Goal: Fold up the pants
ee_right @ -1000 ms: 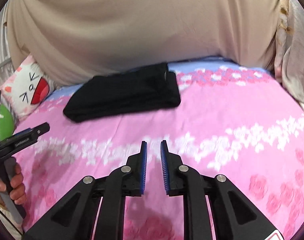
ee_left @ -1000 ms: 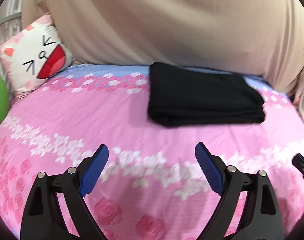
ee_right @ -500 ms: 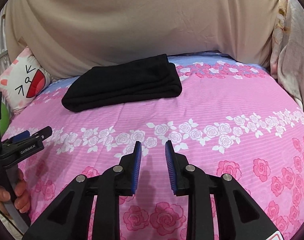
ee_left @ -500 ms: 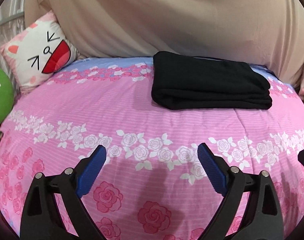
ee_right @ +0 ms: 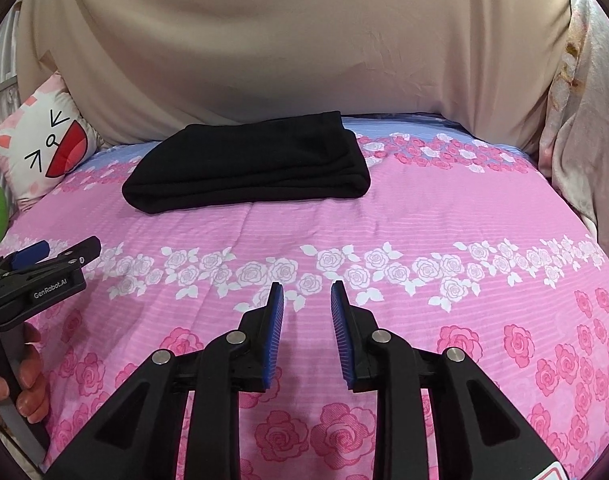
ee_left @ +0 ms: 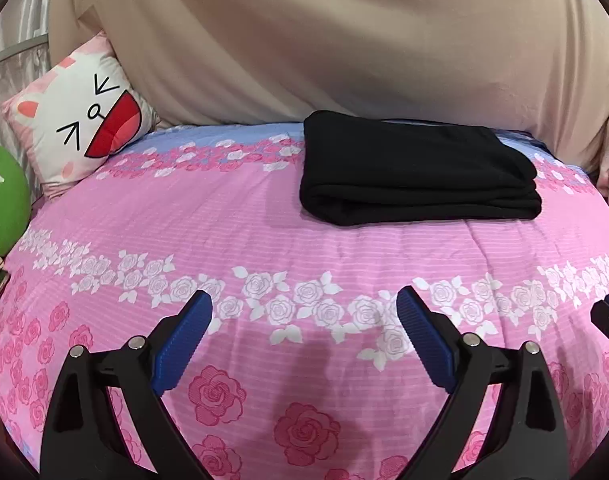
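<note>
The right gripper [ee_right: 306, 300] has parted from nearly closed to a narrow gap, holding nothing; the left gripper [ee_left: 304, 308] stays wide and empty. The pants [ee_left: 416, 172] lie folded near the bed's [ee_left: 264, 232] far edge, so folding looks finished.

Black pants [ee_left: 416, 168]; pink rose-print bedsheet [ee_left: 264, 232]; beige curtain [ee_left: 344, 40].

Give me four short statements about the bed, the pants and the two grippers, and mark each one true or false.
1. The black pants lie folded on the pink bedspread. True.
2. The left gripper grips the pants. False: it is open and empty, apart from them.
3. A cat-face pillow sits at the bed's far left. True.
4. The right gripper holds cloth. False: nothing lies between its fingers.
</note>
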Demonstrator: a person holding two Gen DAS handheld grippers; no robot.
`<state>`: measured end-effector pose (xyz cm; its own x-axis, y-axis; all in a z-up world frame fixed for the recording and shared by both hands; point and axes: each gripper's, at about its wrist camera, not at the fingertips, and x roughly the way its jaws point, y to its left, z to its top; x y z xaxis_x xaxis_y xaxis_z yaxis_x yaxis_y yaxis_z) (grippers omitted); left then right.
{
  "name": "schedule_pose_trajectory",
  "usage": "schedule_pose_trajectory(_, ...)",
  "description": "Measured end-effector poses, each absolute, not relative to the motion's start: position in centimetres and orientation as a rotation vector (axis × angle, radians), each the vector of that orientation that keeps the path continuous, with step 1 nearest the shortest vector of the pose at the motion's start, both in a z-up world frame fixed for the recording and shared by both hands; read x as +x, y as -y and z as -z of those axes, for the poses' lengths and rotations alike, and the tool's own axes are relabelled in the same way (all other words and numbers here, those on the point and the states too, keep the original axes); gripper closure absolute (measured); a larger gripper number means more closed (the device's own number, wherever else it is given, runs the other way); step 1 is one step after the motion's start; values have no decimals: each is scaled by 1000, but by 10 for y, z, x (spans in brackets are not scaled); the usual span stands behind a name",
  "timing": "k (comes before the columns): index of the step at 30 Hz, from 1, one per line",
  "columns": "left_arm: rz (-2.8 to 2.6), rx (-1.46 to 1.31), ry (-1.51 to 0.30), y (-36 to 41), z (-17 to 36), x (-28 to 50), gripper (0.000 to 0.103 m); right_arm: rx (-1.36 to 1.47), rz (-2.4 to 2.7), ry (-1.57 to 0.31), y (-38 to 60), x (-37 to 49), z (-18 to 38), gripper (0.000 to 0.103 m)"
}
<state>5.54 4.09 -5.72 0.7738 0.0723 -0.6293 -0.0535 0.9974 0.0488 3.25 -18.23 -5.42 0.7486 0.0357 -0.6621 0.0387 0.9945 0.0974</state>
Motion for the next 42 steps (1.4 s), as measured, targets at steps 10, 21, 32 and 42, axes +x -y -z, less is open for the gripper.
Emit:
schedule_pose_trajectory(10, -49, 40, -656, -36, 53, 51, 12, 109, 3, -729, 183, 34, 55, 75)
schedule_pose_trajectory(21, -47, 45, -647, -35, 53, 50, 12, 103, -5, -730, 183, 35, 56, 74)
schedule_pose_trajectory(32, -49, 48, -645, -35, 52, 49, 12, 105, 4, -728, 182, 34, 56, 69)
schedule_pose_trajectory(42, -48, 48, -644, -34, 52, 49, 12, 105, 4, -730, 182, 34, 56, 69)
